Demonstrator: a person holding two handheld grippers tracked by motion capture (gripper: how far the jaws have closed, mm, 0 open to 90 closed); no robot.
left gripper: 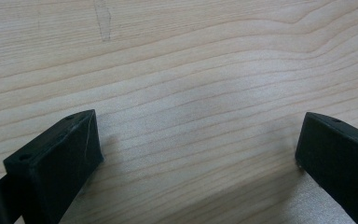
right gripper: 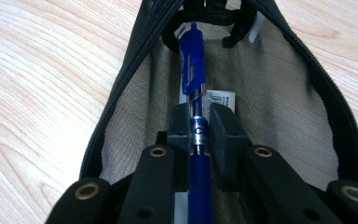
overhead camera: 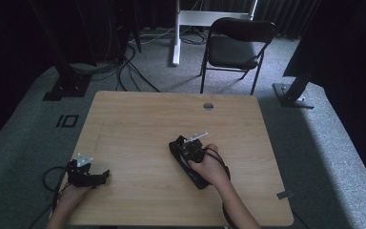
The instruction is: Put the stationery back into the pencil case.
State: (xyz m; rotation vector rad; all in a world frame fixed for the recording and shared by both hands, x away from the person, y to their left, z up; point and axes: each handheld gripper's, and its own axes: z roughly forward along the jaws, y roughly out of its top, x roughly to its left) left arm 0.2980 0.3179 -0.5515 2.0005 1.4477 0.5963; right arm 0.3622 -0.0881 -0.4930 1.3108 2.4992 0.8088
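Note:
A black zip pencil case lies open on the wooden table, its beige lining showing. My right gripper is shut on a blue pen that points into the case mouth, clip end forward. In the high view the right gripper sits over the pencil case near the table's middle. My left gripper rests at the table's front left corner. Its jaws stand wide apart over bare wood, left gripper open with nothing between them.
A white label lies inside the case under the pen. A black folding chair and a white desk leg stand beyond the table's far edge. A round grommet is set near that edge. Cables run across the floor.

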